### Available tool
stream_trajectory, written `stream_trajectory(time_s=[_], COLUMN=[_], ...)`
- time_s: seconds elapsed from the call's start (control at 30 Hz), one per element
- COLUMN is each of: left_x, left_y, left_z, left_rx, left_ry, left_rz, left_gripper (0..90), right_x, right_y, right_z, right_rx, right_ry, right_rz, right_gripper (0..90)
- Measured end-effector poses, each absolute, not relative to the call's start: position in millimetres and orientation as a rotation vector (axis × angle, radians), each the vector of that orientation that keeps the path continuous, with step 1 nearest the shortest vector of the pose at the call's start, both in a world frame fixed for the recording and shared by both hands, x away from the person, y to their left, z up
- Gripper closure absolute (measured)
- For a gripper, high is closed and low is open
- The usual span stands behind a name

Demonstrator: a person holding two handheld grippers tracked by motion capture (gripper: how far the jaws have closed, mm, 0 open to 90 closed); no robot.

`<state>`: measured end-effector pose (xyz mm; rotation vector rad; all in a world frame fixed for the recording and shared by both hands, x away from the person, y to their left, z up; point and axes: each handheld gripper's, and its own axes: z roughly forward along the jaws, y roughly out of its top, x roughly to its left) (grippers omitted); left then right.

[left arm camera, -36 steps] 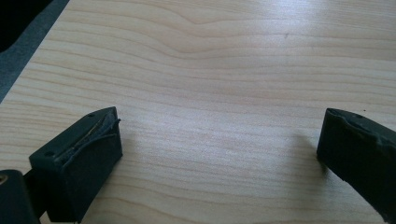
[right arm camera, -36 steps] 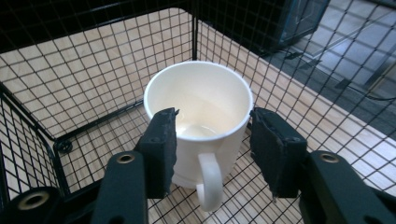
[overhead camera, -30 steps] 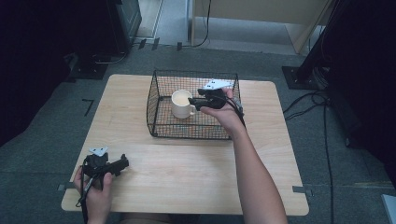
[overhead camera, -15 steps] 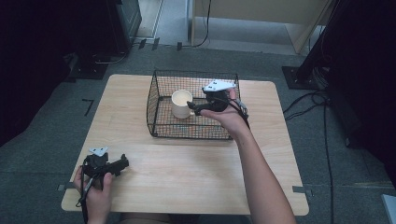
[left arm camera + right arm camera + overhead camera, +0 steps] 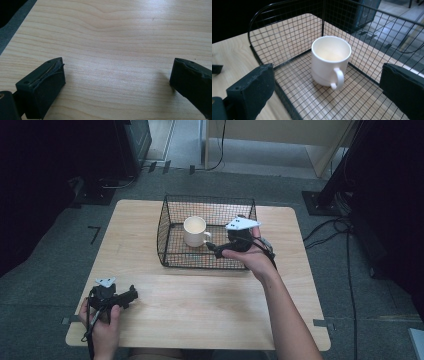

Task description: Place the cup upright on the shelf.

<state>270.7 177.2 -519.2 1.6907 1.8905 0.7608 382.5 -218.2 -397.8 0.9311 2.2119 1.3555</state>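
A white mug (image 5: 194, 231) (image 5: 329, 60) stands upright inside a black wire basket (image 5: 170, 210) (image 5: 287, 37), its handle turned toward my right gripper. My right gripper (image 5: 215, 248) (image 5: 328, 83) hangs open over the basket's near right part, a short way from the handle, with nothing between its jaws. Down at the table's near left corner, my left gripper (image 5: 131, 295) (image 5: 117, 72) is held low over the bare wood, its jaws wide apart and empty.
The basket sits at the middle back of a light wooden table (image 5: 210, 305) (image 5: 120, 30). Grey carpet surrounds the table, with cables (image 5: 345, 227) on the floor at the right and dark equipment at the back left.
My right gripper has drawn back from the mug's handle toward the basket's near right side. The mug stays where it was. The left gripper has not moved.
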Motion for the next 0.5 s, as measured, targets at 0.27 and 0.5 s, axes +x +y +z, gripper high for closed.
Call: stream_trajectory(time_s=[0.27, 0.5], left_x=[270.7, 270.7], left_y=[177.2, 177.3], left_z=[-519.1, -519.1], left_rx=[1.693, 1.693], left_ry=[1.891, 1.89], left_rz=[0.761, 0.761], left_gripper=[0.1, 0.1], right_x=[359.6, 342.1], right_y=[-231.9, -246.0], right_z=[-406.0, -411.9], right_rx=[0.911, 0.928], right_ry=[2.222, 2.2], right_rz=[1.346, 1.35], right_gripper=[0.0, 0.0])
